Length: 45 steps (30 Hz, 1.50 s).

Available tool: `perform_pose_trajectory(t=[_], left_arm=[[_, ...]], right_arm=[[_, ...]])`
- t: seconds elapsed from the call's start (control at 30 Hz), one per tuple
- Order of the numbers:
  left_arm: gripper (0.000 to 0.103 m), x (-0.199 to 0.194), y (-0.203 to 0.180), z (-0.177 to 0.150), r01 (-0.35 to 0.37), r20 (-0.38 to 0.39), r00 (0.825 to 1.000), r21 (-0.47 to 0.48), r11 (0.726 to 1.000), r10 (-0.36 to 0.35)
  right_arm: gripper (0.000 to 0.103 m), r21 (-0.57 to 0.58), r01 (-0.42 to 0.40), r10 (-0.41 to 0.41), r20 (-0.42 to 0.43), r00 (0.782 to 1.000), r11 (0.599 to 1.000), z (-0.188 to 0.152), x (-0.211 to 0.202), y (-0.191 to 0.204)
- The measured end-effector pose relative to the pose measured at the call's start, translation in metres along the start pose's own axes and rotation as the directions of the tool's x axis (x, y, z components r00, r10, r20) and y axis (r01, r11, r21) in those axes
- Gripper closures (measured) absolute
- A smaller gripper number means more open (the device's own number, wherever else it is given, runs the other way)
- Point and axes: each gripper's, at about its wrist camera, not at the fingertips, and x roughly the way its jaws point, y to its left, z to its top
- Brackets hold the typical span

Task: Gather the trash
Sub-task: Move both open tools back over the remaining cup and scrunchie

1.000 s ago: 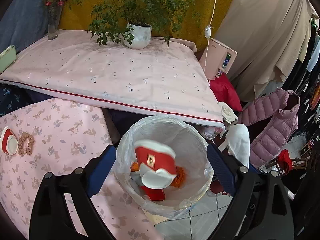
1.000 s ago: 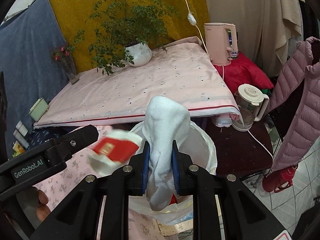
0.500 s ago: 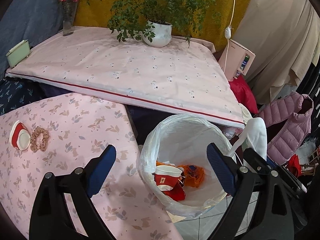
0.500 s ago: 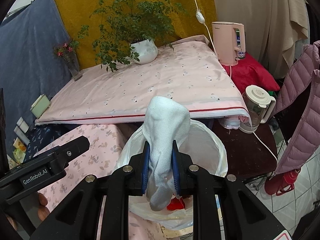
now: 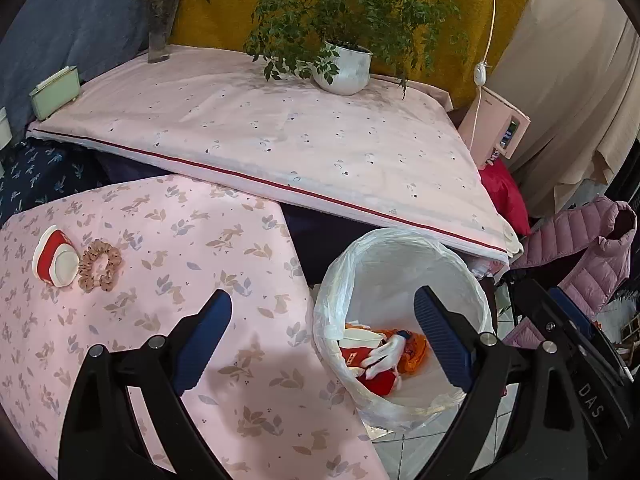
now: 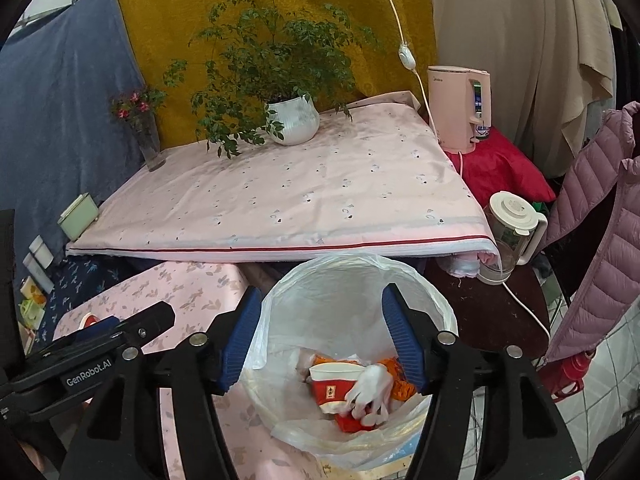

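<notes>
A bin lined with a clear bag (image 5: 400, 248) (image 6: 344, 272) stands beside the low pink floral table (image 5: 160, 240). Inside lie a red and white paper cup (image 6: 332, 388) (image 5: 356, 350), a white glove (image 6: 370, 392) (image 5: 386, 354) and orange wrappers (image 5: 414, 356). My right gripper (image 6: 322, 332) is open and empty above the bin. My left gripper (image 5: 322, 338) is open and empty over the table's edge and the bin. Another red and white cup (image 5: 54, 262) lies on its side at the table's far left, next to a beige scrunchie (image 5: 100, 266).
A larger pink-covered table (image 5: 280, 132) behind holds a potted plant (image 5: 344, 68), a vase of flowers (image 5: 160, 36) and a green box (image 5: 54, 92). A pink kettle (image 6: 460, 108), a blender jug (image 6: 510, 236) and a purple jacket (image 6: 600, 240) are at the right.
The right gripper opened and the white glove fell into the bin. The red cup that was falling now lies in the bin. The left gripper drew back toward the table.
</notes>
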Motion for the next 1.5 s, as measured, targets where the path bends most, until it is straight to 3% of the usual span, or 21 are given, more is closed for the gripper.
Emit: perform_pose_trajectory(t=[0.8, 1.03, 1.5], left_arm=[[0.015, -0.028, 0.064, -0.007, -0.057, 0.031, 0.998, -0.075, 0.996, 0.059], [0.015, -0.034, 0.099, -0.012, -0.090, 0.032, 0.995, -0.118, 0.989, 0.095], [0.015, -0.041, 0.186, -0.027, -0.189, 0.008, 0.981, -0.208, 0.960, 0.195]], right_arm=[[0.037, -0.076, -0.064, 0.062, -0.031, 0.998, 0.995, -0.015, 0.000, 0.063], [0.032, -0.111, -0.098, 0.093, -0.047, 0.995, 0.989, -0.023, 0.003, 0.096], [0.032, -0.201, -0.181, 0.157, -0.128, 0.979, 0.963, -0.050, 0.023, 0.174]])
